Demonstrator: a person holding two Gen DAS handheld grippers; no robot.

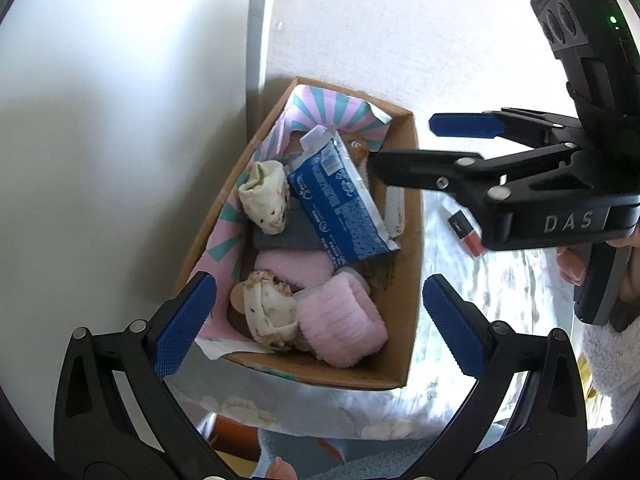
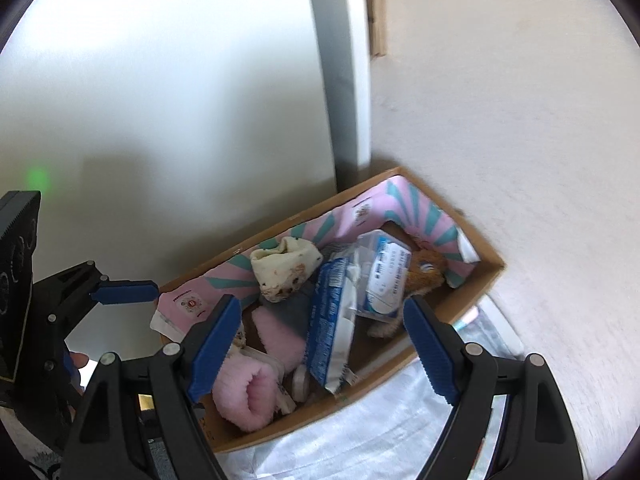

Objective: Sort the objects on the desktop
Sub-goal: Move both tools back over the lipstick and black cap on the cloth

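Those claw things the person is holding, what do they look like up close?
Each claw is a black plastic frame with round silver rivets and two fingers faced with blue textured pads. The right claw carries raised letters "DAS" on its body, a black camera block above with a small green light, and the person's hand shows beneath it, in a fuzzy white sleeve.

Matt cardboard box (image 1: 404, 320) holds fluffy pink cloth (image 1: 340, 320).

Both wrist views above cardboard box (image 1: 412, 208).
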